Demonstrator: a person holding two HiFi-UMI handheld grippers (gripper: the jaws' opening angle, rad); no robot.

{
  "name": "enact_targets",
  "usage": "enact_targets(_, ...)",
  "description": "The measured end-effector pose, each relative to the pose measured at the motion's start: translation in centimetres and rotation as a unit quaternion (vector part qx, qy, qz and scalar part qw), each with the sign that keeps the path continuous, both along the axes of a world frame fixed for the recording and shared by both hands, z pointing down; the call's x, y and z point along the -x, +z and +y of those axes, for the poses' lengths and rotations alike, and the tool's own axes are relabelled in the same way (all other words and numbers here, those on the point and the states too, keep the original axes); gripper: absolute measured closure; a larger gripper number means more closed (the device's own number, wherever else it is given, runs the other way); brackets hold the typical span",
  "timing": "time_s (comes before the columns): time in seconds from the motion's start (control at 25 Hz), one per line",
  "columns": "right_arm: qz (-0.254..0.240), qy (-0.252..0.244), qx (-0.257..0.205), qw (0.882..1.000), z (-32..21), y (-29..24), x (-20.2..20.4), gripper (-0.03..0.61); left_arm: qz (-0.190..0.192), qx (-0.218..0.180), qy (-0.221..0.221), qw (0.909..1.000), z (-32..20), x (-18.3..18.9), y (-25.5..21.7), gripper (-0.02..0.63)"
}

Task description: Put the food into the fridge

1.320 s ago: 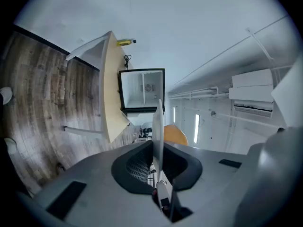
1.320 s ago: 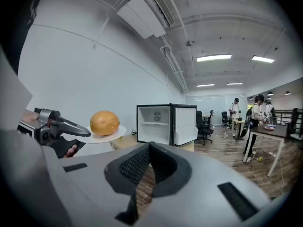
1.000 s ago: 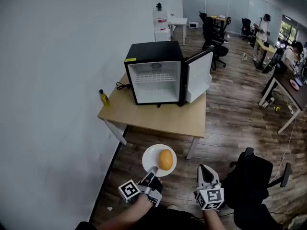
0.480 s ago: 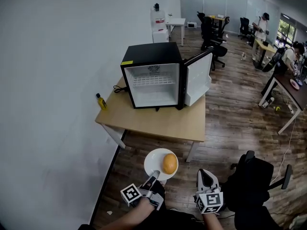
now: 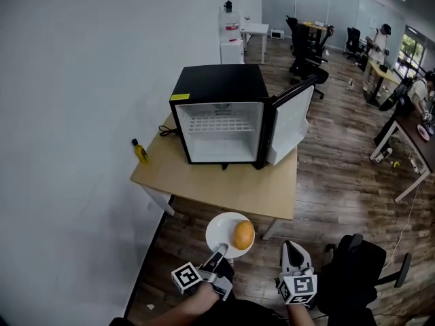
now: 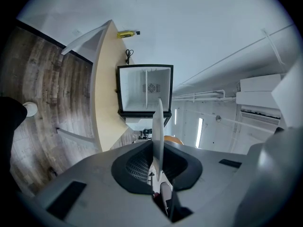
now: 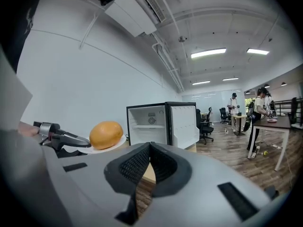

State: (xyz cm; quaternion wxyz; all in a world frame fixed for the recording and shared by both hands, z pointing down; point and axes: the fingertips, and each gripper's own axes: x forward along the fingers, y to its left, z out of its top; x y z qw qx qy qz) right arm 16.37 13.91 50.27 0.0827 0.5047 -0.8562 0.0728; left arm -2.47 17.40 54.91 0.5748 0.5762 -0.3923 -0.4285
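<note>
The yellow food (image 5: pixel 244 235) lies on a white plate (image 5: pixel 219 231). Its long side runs near to far, toward the open fridge (image 5: pixel 224 131). It sits just past the left claw (image 5: pixel 219 250), a bit to the right. That claw is clamped on the plate's near rim. The right claw (image 5: pixel 291 246) is pressed together (nothing in it). The table (image 5: pixel 224 189) and fridge look closer than a second ago.
</note>
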Motion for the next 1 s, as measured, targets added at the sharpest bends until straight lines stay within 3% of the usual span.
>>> enact_targets(0.2,0.001,-0.005,-0.020,1.000,-4.8,-0.9,1.8,0.518,-0.010,-0.010,0.002,0.9999,-4.9,1.5,-1.1,0.581)
enact_targets(0.52,0.006,0.003,-0.014,1.000,-11.8,-1.6,4.5,0.518,-0.001,-0.006,0.015,0.9999,-12.1,3.8,-1.6,0.581)
enact_targets(1.0,0.020,0.032,-0.007,0.999,-21.7,-1.4,8.1,0.518,-0.017,-0.004,0.060,0.9981,-22.2,7.0,0.2,0.581)
